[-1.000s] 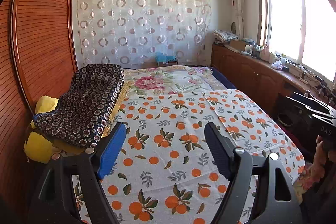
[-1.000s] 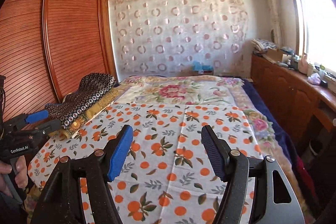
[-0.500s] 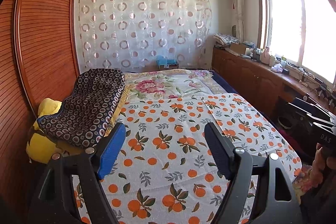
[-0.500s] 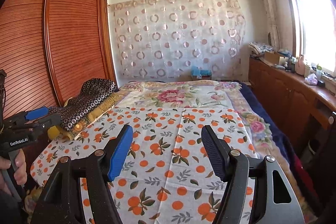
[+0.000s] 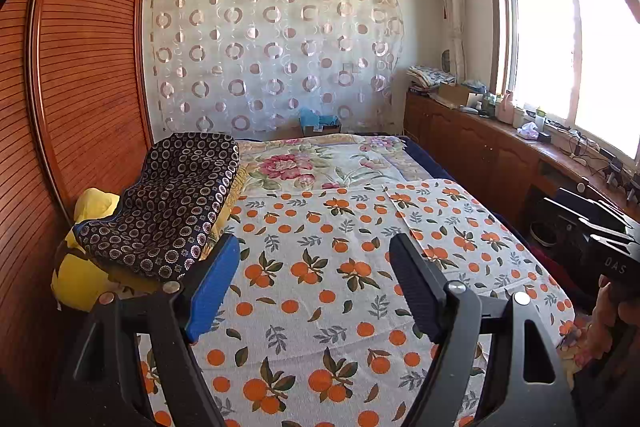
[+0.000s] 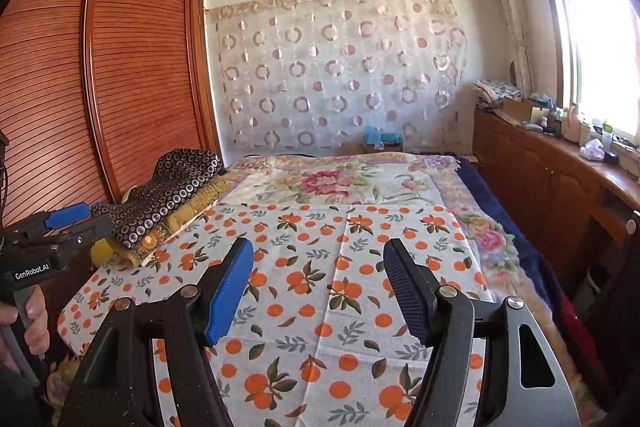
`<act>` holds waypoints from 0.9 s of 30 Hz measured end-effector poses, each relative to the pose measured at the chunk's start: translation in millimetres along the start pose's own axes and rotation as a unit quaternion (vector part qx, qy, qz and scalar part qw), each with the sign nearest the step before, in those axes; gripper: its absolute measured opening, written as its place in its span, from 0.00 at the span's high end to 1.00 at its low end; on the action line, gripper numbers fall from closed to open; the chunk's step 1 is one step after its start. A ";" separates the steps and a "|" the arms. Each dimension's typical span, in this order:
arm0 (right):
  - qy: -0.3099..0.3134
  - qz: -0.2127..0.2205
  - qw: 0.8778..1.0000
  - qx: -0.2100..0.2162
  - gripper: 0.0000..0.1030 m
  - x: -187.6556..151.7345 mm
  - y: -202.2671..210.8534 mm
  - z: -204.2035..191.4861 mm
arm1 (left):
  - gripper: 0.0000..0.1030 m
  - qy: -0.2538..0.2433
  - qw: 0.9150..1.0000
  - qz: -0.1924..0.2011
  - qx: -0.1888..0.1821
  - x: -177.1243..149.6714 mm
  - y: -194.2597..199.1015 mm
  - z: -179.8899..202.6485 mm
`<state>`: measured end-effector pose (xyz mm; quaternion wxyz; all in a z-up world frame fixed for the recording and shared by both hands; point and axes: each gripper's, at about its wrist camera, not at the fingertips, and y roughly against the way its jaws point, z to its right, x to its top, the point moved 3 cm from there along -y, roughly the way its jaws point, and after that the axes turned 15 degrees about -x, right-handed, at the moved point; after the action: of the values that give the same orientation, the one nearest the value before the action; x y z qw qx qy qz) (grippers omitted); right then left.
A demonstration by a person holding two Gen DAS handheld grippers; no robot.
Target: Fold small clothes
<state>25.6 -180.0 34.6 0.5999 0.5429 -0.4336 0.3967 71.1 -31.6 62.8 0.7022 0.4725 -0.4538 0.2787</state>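
A white cloth with an orange-fruit print [image 5: 320, 267] lies spread flat on the bed; it also shows in the right wrist view [image 6: 320, 267]. My left gripper [image 5: 316, 247] is open and empty, held above the cloth's near edge. My right gripper [image 6: 318, 251] is open and empty, also above the near part of the cloth. The left gripper shows at the left edge of the right wrist view [image 6: 60, 223], and the right gripper at the right edge of the left wrist view [image 5: 600, 239].
A dark ring-patterned garment [image 5: 168, 203] lies over yellow bedding [image 5: 80, 275] at the bed's left side, by the wooden wardrobe [image 5: 80, 87]. A floral bedspread [image 5: 320, 163] covers the far bed. A cluttered wooden counter [image 5: 520, 139] runs under the window at right.
Both grippers have tilted up and drawn back a little, so more wall and ceiling show. The cloth has not moved and both stay open.
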 end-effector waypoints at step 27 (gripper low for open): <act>0.003 0.006 1.000 0.011 0.32 1.3 -8.0 15.8 | 0.24 -0.002 1.000 0.005 0.002 2.4 6.2 2.3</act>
<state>32.1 -196.5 34.0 0.5925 0.5457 -0.4311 0.4066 66.2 -31.3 67.8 0.6990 0.4721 -0.4571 0.2819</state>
